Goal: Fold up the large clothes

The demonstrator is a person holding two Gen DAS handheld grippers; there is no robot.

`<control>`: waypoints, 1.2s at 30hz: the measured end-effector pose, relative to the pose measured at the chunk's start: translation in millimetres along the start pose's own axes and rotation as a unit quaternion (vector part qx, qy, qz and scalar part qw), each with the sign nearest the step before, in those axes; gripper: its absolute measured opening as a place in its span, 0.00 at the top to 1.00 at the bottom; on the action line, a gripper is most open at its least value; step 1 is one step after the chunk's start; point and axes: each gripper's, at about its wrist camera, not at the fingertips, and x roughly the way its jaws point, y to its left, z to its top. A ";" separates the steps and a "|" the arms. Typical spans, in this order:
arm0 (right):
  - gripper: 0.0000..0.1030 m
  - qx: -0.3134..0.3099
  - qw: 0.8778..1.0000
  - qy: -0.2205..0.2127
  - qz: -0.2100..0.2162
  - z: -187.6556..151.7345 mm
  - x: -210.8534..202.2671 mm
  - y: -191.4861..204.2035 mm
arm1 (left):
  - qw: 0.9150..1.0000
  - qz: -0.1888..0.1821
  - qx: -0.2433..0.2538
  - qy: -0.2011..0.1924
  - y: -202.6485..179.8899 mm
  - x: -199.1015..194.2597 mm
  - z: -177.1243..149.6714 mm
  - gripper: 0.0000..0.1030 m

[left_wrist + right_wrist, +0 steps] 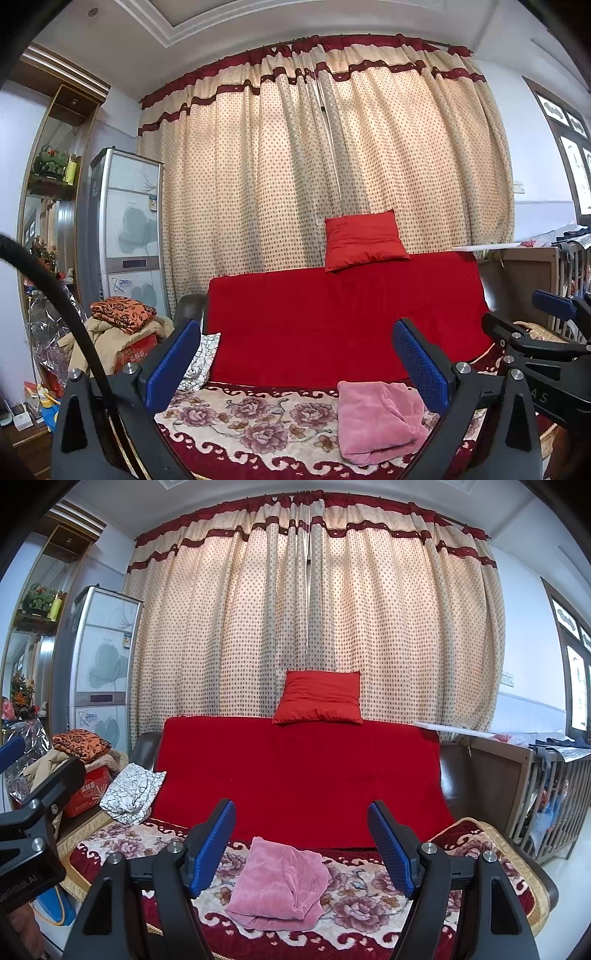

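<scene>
Nearest: your left gripper (pixel 295 369) and right gripper (pixel 301 845), both with jaws spread wide, nothing held, both raised above the seat.

Just beyond: pink cloth (pixel 279 884) on the floral blanket (pixel 362 915) of the sofa seat, a compact, slightly rumpled bundle with edges tucked under. From the left wrist view it sits toward the right jaw; from the right wrist view, between the jaws.

Further: a white patterned cloth (pixel 131 797) on the left armrest, the red throw (pixel 295 775) over the backrest, a red cushion (pixel 319 698) on top, then the curtain (pixel 314 609).

Judgement: the pink piece looks already folded, so you are between items. The next move probably calls for choosing another garment, perhaps the white one, and spreading it flat on the seat.
</scene>
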 end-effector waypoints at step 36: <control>0.25 0.001 1.000 0.027 -0.002 -13.6 16.2 4.5 | 1.000 -0.006 0.001 0.019 -3.5 8.8 -9.3 0.00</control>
